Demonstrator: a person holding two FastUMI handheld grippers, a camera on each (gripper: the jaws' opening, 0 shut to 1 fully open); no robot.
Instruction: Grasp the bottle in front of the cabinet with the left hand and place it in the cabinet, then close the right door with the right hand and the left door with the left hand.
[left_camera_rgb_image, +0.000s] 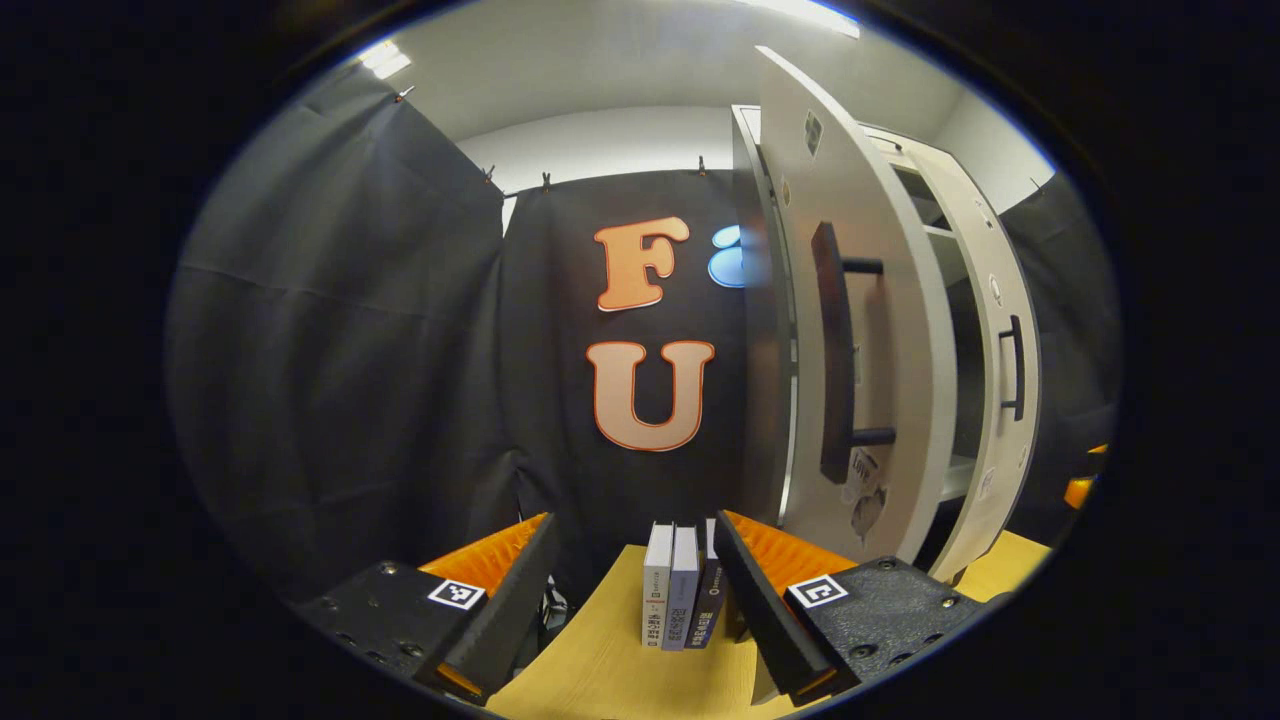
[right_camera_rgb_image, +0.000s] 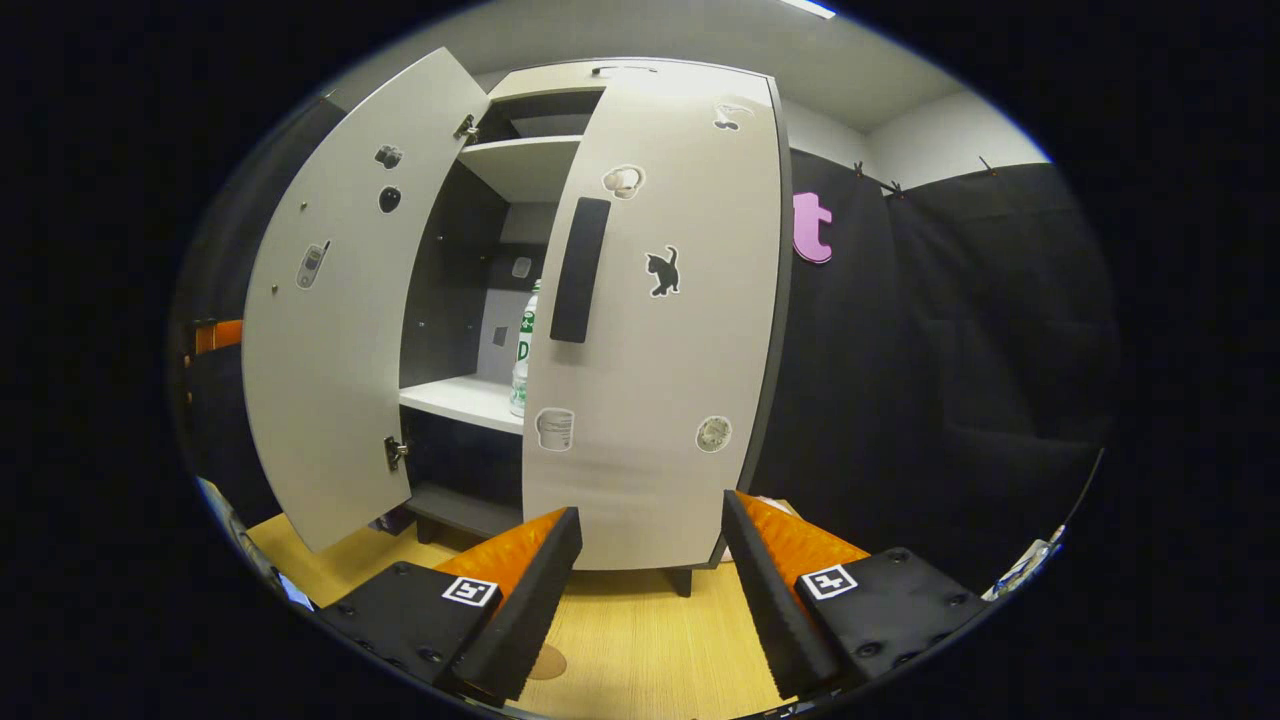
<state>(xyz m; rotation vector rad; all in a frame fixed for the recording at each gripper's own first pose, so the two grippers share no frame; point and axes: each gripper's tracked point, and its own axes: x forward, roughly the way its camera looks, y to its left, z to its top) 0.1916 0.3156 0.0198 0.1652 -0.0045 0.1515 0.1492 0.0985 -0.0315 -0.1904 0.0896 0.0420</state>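
A bottle with a green label stands upright on the middle shelf inside the pale cabinet, half hidden by the right door. That door stands nearly shut, its dark handle facing my right gripper, which is open with nothing in it just short of the door. The left door swings wide open. In the left gripper view the left door is close at the right, with its outer face and dark handle showing. My left gripper is open and holds nothing.
Three books stand upright on the wooden table just ahead of the left gripper. The right door's handle shows farther off. Black cloth walls close in behind and beside the cabinet. The table runs under the cabinet's front.
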